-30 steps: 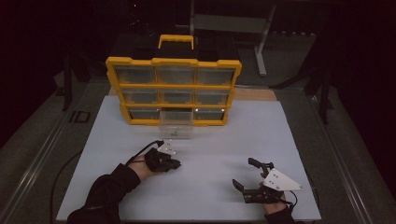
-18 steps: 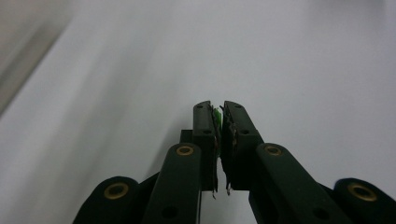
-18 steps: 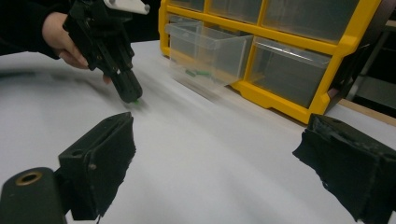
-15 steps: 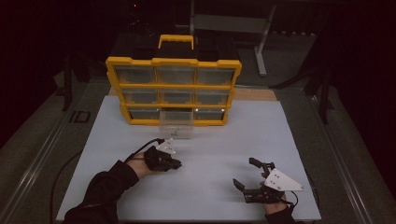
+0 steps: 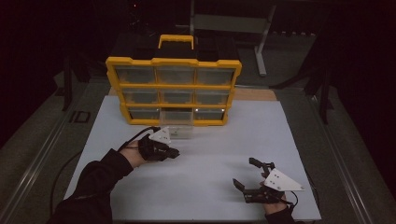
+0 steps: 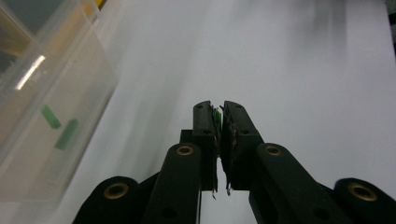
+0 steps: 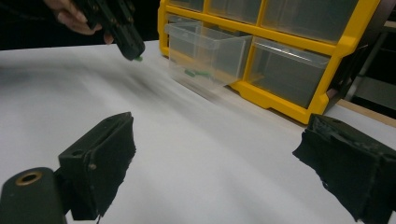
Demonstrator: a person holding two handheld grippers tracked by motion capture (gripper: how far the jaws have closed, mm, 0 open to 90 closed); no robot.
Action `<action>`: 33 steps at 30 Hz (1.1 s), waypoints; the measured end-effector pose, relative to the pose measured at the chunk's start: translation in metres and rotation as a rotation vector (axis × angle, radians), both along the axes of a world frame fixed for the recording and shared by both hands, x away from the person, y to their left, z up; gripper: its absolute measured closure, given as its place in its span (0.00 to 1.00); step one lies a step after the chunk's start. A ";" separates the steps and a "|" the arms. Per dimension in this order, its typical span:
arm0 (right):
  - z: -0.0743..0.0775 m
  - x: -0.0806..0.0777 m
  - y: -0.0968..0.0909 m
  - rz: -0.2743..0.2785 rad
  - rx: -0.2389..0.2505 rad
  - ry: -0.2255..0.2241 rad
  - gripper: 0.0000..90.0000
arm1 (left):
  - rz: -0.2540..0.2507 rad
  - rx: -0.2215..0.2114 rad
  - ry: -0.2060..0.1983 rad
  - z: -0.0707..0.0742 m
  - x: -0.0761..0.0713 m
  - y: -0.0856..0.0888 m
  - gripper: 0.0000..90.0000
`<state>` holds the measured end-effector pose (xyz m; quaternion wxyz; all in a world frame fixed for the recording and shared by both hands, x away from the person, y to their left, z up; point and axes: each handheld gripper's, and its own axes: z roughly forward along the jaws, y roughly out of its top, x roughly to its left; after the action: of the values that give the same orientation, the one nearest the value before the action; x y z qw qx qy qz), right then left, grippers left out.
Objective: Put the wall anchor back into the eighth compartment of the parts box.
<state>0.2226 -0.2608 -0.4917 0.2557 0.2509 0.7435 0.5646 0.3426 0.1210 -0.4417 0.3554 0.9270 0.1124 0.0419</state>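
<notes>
A yellow organiser point(image 5: 173, 88) with clear drawers stands at the back of the white mat point(image 5: 201, 158). Its bottom middle drawer point(image 5: 176, 123) is pulled out; in the left gripper view that drawer point(image 6: 42, 116) holds two small green pieces point(image 6: 67, 134). My left gripper point(image 5: 173, 152) hovers just in front of the drawer, shut on a small green piece point(image 6: 216, 115) pinched at the tips. The right gripper view shows that gripper point(image 7: 136, 55) with the green piece point(image 7: 138, 59) at its tips. My right gripper point(image 5: 246, 174) rests low at the mat's front right, open, nothing between its fingers point(image 7: 105, 163).
The organiser has a yellow handle point(image 5: 176, 41) on top. A metal frame point(image 5: 233, 23) stands behind the table in the dark. Grey table rails point(image 5: 42, 154) run along both sides of the mat. A black cable point(image 5: 135, 136) trails from the left gripper.
The left gripper has drifted slightly toward the front and right, away from the open drawer, still holding the green piece. The right gripper has stayed put.
</notes>
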 end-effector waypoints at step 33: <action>0.000 0.000 0.000 0.001 -0.003 0.002 0.10 | -0.003 -0.085 -0.091 0.071 0.027 0.008 0.94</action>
<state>0.2227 -0.2608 -0.4919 0.2549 0.2506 0.7446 0.5637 0.3698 0.1294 -0.3711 0.3993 0.9084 0.0963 0.0786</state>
